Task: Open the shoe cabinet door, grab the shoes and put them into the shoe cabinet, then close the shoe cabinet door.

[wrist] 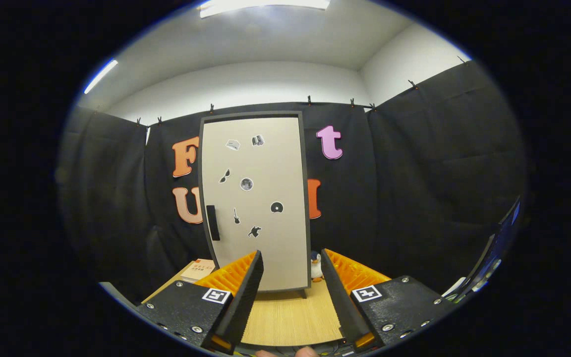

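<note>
The gripper (290, 263) is held with its jaws spread wide and nothing between them — just bare table (290, 312), a pale wood-grain top. Each finger mount carries a small square black-and-white marker (216, 295). A fingertip of the person's hand (307, 352) peeks in below the fingers.

Straight ahead, beyond the fingertips, stands the cabinet (256, 198), upright on the table on short feet, its beige door (260, 163) shut inside a dark frame. A dark vertical handle (212, 222) sits on the door's left side, about level with the lower stickers. Small stickers (246, 184) are scattered over the door — a guitar, sunglasses, a disc, round and boxy shapes — too small to read any writing on them.

Just left of the cabinet's base lies a flat card or booklet (199, 270) with reddish print, illegible here. At the cabinet's right foot, just beyond the right finger, stands a small penguin toy (316, 265).

A dark device (498, 248) with a bluish edge leans in well off to the right.
</note>
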Demonstrator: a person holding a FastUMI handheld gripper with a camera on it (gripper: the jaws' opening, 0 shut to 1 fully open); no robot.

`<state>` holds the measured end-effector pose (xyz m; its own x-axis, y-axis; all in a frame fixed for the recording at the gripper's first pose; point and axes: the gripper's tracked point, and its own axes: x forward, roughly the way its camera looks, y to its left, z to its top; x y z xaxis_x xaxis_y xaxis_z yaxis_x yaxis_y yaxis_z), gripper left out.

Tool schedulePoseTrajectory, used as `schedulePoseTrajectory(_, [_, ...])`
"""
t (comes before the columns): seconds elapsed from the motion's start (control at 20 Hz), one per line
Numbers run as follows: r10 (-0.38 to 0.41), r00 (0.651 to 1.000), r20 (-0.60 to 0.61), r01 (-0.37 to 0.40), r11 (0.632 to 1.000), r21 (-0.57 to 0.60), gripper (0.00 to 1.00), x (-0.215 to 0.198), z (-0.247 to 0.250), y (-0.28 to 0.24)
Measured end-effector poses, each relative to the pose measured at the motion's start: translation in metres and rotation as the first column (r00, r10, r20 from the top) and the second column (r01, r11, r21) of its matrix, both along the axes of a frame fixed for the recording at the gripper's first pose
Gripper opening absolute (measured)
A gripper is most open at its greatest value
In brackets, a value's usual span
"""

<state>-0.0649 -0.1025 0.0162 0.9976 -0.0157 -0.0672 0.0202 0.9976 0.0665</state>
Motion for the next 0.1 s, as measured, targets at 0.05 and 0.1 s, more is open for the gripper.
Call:
schedulePoseTrajectory(0.05, [0.002, 1.0, -0.003, -0.002, 1.0, 0.003, 0.75, 0.001, -0.0017, -0.0009])
schedulePoseTrajectory(0.1, [0.004, 1.0, -0.003, -0.004, 1.0, 0.007, 0.74, 0.0014, -0.0022, -0.001])
